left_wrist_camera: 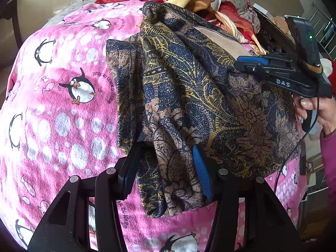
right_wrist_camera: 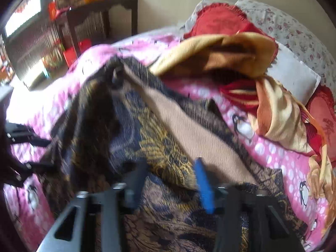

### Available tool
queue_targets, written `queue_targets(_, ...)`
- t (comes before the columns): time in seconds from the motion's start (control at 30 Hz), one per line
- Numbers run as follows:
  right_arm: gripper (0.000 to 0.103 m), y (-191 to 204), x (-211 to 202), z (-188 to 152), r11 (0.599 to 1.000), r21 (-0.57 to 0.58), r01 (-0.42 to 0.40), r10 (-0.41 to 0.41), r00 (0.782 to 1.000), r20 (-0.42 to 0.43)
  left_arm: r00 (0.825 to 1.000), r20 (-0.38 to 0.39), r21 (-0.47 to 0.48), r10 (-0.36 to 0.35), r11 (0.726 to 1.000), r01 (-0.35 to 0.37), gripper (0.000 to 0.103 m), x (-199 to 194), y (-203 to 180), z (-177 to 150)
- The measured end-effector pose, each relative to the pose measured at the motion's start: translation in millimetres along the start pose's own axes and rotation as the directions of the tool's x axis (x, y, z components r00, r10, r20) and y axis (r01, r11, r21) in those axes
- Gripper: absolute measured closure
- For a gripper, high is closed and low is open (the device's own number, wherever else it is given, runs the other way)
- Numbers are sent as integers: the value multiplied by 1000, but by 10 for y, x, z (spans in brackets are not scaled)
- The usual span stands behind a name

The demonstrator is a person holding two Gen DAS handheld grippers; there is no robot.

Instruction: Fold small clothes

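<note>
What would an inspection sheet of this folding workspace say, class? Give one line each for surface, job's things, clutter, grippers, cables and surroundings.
Surface: pink penguin blanket spread over a bed.
Job's things: patterned garment, navy, gold and brown, bunched and unfolded on the blanket.
Clutter: heap of red and yellow fabric behind it, before a floral pillow.
Grippers: left gripper has a bunched fold of the garment between its fingers; right gripper sits over the garment, image blurred, grip unclear.
Cables: thin black cable hangs from the right gripper over the garment's edge.
Surroundings: dark wooden furniture beside the bed.
</note>
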State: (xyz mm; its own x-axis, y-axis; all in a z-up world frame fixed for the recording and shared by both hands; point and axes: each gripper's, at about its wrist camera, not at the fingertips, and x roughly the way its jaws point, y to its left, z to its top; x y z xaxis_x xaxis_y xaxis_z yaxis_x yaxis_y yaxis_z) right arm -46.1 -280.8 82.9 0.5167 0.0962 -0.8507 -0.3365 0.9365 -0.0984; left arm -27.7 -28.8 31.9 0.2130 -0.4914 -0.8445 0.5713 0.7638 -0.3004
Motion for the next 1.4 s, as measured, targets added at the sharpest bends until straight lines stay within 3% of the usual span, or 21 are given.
queue_targets(0.03,98,18,24,-19,999,-15,31,-31,1000,-4,1000,2,2,0,1000,0,52,-16,-5,3)
queue_targets(0.07,102,40,21,-15,997,-30,69,-69,998,2,1000,7,3,1,1000,-1,52,-42,-7,6)
queue_targets(0.23,102,-40,-103,141,989,31,146,-149,985,84,996,82,-2,38,999,-38,52,-250,-3,78)
queue_targets(0.33,102,-133,-151,223,993,114,42,-56,991,121,993,110,-4,43,999,-43,52,-345,24,117)
queue_targets(0.4,94,-139,-126,244,994,110,-27,14,994,112,993,111,-6,48,999,-48,52,-357,51,125)
queue_targets(0.47,69,-58,-84,219,997,71,-42,36,996,80,993,105,-9,53,999,-52,52,-333,63,120)
queue_targets(0.53,61,42,-16,185,999,34,-39,37,997,63,994,94,-20,52,999,-50,52,-296,71,123)
queue_targets(0.63,60,154,164,125,1000,6,-15,15,1000,13,996,81,-22,42,999,-40,52,-259,58,108)
queue_targets(0.7,66,221,198,122,999,-24,29,-28,999,29,996,80,-4,42,999,-42,52,-263,33,88)
queue_targets(0.73,88,252,173,135,998,-32,57,-55,998,40,996,81,2,45,999,-45,52,-269,26,78)
queue_targets(0.77,100,275,118,152,998,-35,58,-56,997,60,995,82,5,48,999,-48,52,-275,23,73)
queue_targets(0.93,100,262,-134,305,994,20,107,-109,980,168,993,112,-29,49,999,-46,52,-331,52,134)
queue_targets(1.13,100,111,259,417,980,180,86,-109,986,124,991,125,-37,45,998,-41,52,-323,-57,264)
queue_targets(1.2,95,42,259,356,968,245,49,-78,991,107,990,128,-23,57,998,-54,52,-295,-118,313)
queue_targets(1.23,82,-14,180,316,963,269,33,-66,991,115,989,134,-16,59,998,-58,52,-281,-142,336)
queue_targets(1.27,61,-51,52,237,955,297,12,-54,990,132,989,136,-11,61,998,-60,52,-259,-162,364)
queue_targets(1.33,43,-134,-198,9,940,340,24,-88,981,173,988,143,-4,65,998,-65,52,-219,-181,430)
queue_targets(1.4,43,-251,-451,-280,921,377,100,-181,965,188,984,161,0,78,997,-79,52,-165,-200,517)
